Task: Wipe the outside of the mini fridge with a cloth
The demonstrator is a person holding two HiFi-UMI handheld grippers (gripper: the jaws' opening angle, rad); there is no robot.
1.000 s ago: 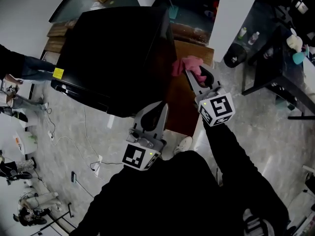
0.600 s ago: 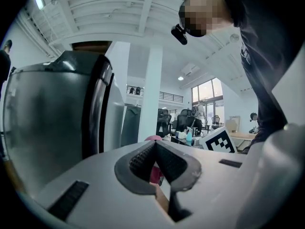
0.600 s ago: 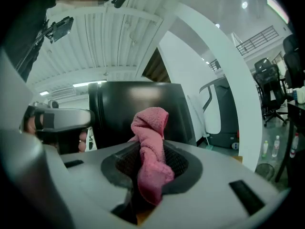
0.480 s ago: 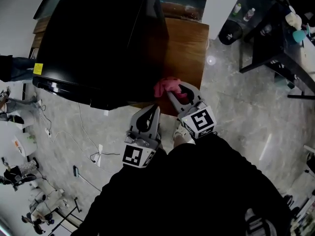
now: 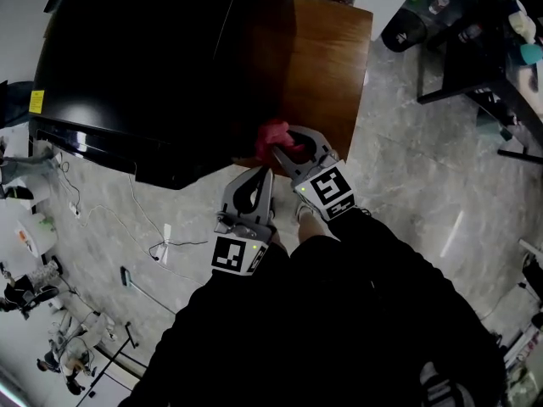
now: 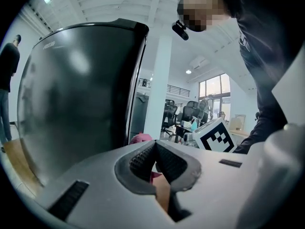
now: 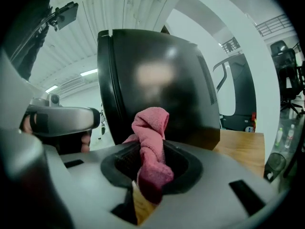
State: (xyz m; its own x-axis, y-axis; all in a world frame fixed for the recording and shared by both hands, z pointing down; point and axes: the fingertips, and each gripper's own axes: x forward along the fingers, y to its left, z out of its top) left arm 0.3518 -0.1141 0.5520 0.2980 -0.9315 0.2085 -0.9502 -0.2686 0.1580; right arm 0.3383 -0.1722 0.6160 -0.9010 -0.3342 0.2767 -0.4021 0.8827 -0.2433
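Note:
The black mini fridge (image 5: 144, 66) stands on a wooden platform (image 5: 327, 66). It fills the upper left of the head view and looms ahead in both gripper views (image 6: 71, 94) (image 7: 157, 85). My right gripper (image 5: 280, 147) is shut on a pink cloth (image 5: 273, 136) (image 7: 151, 147), held against the fridge's lower right side near its front corner. The cloth's tip (image 6: 141, 138) shows beyond the left jaws. My left gripper (image 5: 263, 176) is shut with nothing in it, just below the fridge's front corner, beside the right one.
Cables (image 5: 161, 244) trail over the grey marble floor at left. A black desk frame (image 5: 475, 75) and a dark bin (image 5: 403, 28) stand at upper right. People stand at the far left edge (image 6: 7, 80). The person's dark sleeves fill the bottom of the head view.
The right gripper has dragged the pink cloth down the fridge's right side toward its front corner, close to the left gripper. The head view has shifted, so the fridge sits higher in frame.

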